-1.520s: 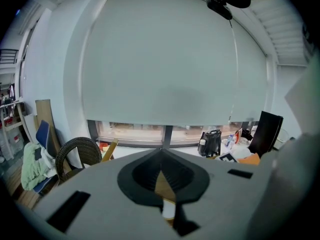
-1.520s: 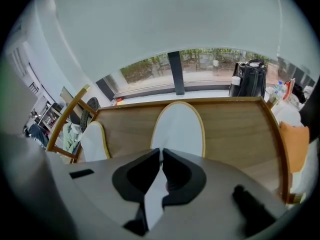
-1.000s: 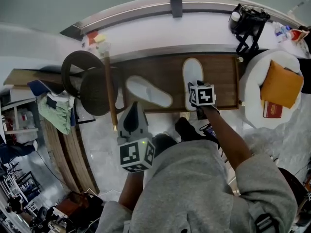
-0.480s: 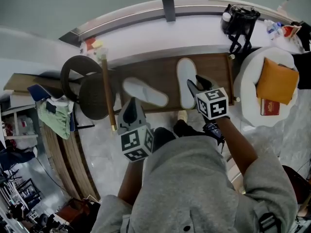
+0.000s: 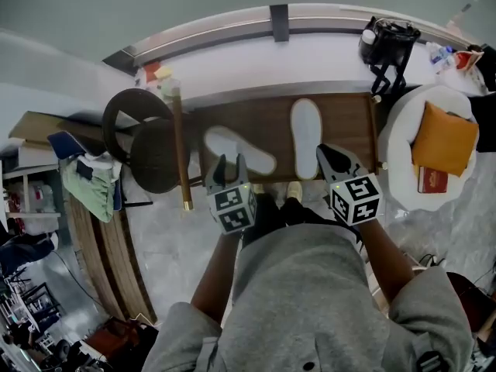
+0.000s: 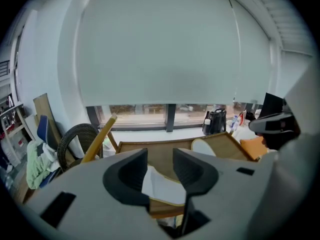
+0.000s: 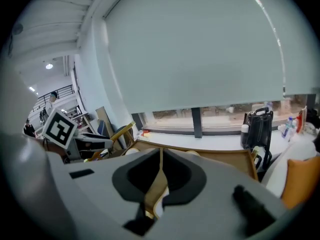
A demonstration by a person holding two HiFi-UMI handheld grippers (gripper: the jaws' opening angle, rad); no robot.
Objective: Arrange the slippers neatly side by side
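Note:
Two white slippers lie on a low wooden platform. The right slipper lies straight, toe pointing away. The left slipper lies slanted, apart from the other. My left gripper hovers over the left slipper's near end with its jaws opening. In the left gripper view that slipper shows through the gap beyond the left gripper, with nothing pressed between the pads. My right gripper is shut and empty, just right of the straight slipper's heel. In the right gripper view its jaws meet.
A round wicker stool and a wooden pole stand left of the platform. At the right are a black bag on the sill and a white seat with an orange cushion. The person's dark shoes are at the platform's near edge.
The right gripper drew back from the right slipper toward the near edge and shut. The left gripper moved forward and right toward the slanted slipper, and its jaws parted.

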